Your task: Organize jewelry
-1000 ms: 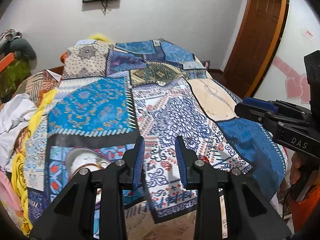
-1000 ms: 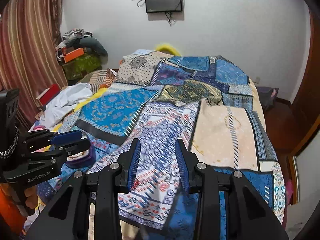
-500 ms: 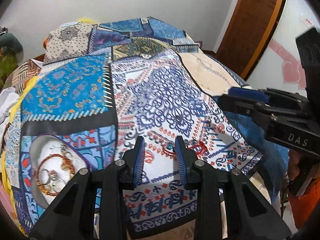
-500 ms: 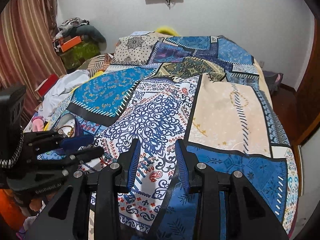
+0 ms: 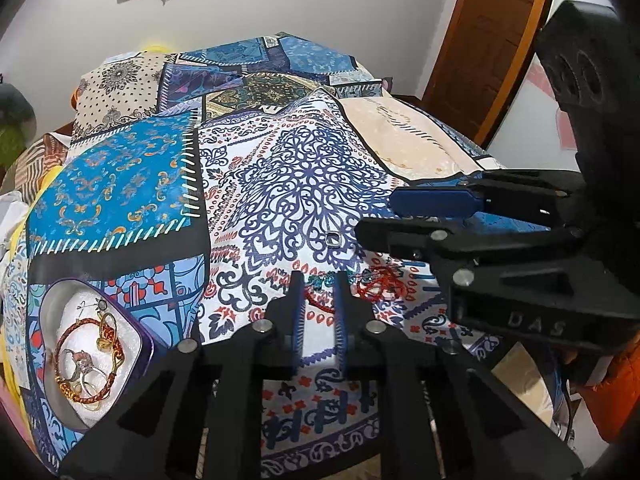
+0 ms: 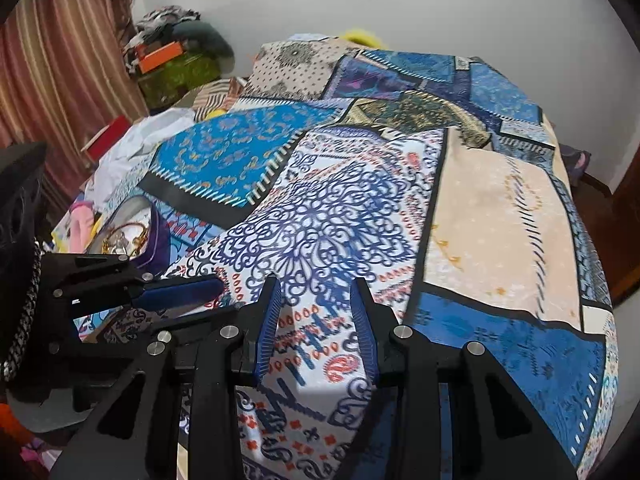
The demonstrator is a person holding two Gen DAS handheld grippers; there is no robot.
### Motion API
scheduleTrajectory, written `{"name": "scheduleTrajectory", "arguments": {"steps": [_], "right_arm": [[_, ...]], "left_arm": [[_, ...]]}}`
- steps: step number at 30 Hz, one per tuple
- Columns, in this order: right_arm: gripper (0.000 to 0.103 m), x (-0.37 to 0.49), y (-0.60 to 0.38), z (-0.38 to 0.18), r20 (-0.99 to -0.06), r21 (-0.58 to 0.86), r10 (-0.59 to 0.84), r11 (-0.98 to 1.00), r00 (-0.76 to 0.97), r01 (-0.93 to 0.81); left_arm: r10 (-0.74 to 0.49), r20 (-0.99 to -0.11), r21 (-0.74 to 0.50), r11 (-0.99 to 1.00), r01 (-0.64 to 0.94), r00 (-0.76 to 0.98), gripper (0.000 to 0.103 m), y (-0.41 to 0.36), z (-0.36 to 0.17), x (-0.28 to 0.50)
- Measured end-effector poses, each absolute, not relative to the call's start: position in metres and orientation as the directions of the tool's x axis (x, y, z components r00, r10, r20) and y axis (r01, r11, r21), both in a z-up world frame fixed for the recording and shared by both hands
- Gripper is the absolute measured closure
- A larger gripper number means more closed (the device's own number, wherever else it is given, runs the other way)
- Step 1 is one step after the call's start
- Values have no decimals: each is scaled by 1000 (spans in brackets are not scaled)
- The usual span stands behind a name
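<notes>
We work over a bed spread with a patchwork bedcover [image 5: 132, 184] in blue and cream. Our left gripper [image 5: 319, 280] hangs low over it, its jaws parted by a narrow gap and holding nothing; a red cord bracelet [image 5: 318, 303] lies on the cloth right between and just ahead of its tips. A second red tangle of jewelry [image 5: 378, 286] sits just to its right, and a small square ring [image 5: 332, 239] lies farther ahead. The purple tray [image 5: 149, 350], already holding bangles and rings, rests well to its left. Our right gripper [image 6: 316, 280] hovers wide open and empty, with the tray [image 6: 154, 240] far to its left.
</notes>
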State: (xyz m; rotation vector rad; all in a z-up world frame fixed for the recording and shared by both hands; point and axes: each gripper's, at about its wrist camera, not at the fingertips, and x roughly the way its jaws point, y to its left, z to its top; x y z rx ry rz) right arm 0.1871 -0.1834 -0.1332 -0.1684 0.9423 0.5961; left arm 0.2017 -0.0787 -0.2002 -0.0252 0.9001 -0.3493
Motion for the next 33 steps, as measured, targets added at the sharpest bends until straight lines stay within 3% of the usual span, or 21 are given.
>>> {"name": "scheduleTrajectory", "arguments": {"steps": [1,12,20,33], "right_arm": [[70,187,-182,-133,-800,115,408,824,441,-555],[71,190,-162,-135,-810,90,418,782,411,-617],[93,190,-153,-144,-830,67,403,758,386,-649],[94,180,-161,-122,-801,62,407,786,440,-615]], "left_arm": [[-302,-763,-165,946,280,572,99,-78,-201,202],[-278,-739,-178,959,220,614,99,-53,-190,196],[-267,-709,-185,964,193,653,99,-39,-175,193],[-255,-661,-182,967,179,706,99,-32,-145,178]]}}
